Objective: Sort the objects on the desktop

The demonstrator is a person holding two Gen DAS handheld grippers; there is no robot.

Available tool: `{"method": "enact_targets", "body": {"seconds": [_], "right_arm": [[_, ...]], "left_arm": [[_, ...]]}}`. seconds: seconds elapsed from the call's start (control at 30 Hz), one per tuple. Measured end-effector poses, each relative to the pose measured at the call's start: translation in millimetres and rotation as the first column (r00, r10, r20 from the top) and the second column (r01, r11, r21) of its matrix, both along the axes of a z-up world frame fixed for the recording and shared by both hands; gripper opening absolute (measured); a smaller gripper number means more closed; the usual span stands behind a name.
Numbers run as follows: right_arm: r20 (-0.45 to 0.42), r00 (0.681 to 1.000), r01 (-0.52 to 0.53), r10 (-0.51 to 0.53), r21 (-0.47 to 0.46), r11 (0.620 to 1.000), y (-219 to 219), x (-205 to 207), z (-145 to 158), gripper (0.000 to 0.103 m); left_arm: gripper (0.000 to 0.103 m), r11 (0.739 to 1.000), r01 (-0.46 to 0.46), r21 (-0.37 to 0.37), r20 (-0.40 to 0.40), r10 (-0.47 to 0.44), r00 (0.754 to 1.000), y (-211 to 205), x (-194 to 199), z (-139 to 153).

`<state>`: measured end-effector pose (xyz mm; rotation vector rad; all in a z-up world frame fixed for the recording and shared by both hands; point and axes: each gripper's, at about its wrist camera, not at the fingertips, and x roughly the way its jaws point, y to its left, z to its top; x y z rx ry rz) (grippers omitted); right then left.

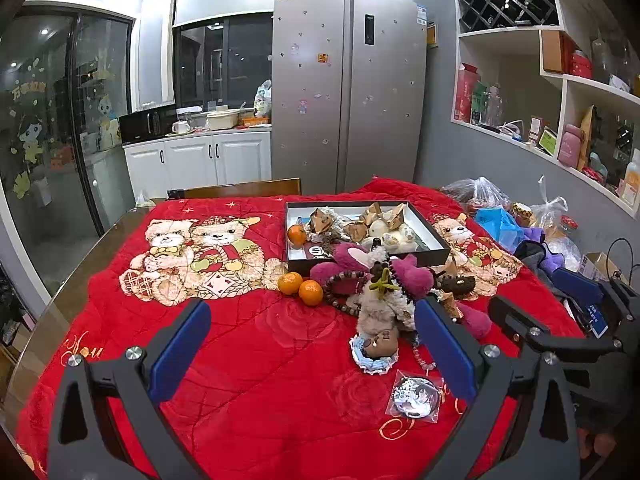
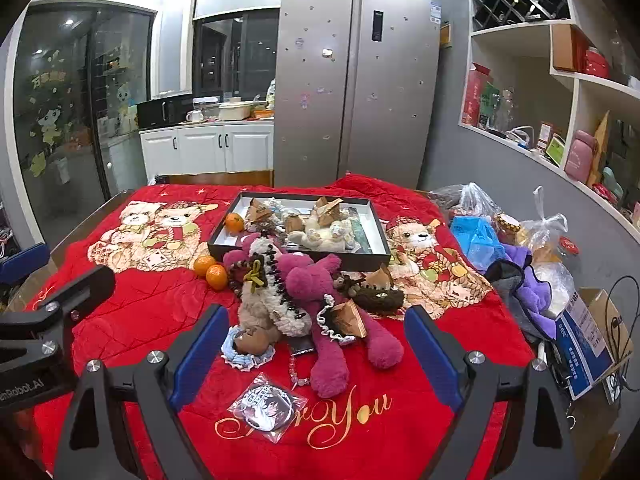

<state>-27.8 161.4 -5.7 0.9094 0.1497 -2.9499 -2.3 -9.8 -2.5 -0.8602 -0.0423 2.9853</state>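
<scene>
Plush toys (image 2: 320, 296) | heaped on desk just ahead of my jaws, before the tray (image 2: 298, 256) | soft, light, squashy: I would pinch a limb or body | left gripper (image 1: 312, 344) and right gripper (image 2: 312, 344) both wide apart, holding nothing

I see through two cameras, each riding on a hand-held gripper and looking forward and down along its fingers. Both sit close above the near edge of the bench (image 1: 256, 360), facing the fridge (image 1: 348, 88) at the top middle. Both views share the toy pile (image 2: 288, 292) and box (image 2: 300, 256). The right view sits further right.
</scene>
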Motion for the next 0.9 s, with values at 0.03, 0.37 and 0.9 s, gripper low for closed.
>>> {"method": "enact_targets", "body": {"seconds": [0.03, 0.37, 0.9], "right_arm": [[-0.003, 1.000, 0.001, -0.001, 0.003, 1.000, -1, 0, 1, 0.092], [-0.018, 1.000, 0.017, -0.017, -0.007, 1.000, 5, 3, 4, 0.092], [-0.015, 0.999, 0.030, -0.030, -0.007, 1.000, 9, 2, 0, 0.092]], "left_arm": [[0.103, 1.000, 0.001, 0.001, 0.001, -0.001, 1.000, 0, 0, 0], [0.103, 1.000, -0.006, 0.012, 0.015, 0.005, 1.000, -3, -2, -1], [0.103, 1.000, -0.011, -0.025, 0.021, 0.012, 1.000, 1, -4, -7]]}}
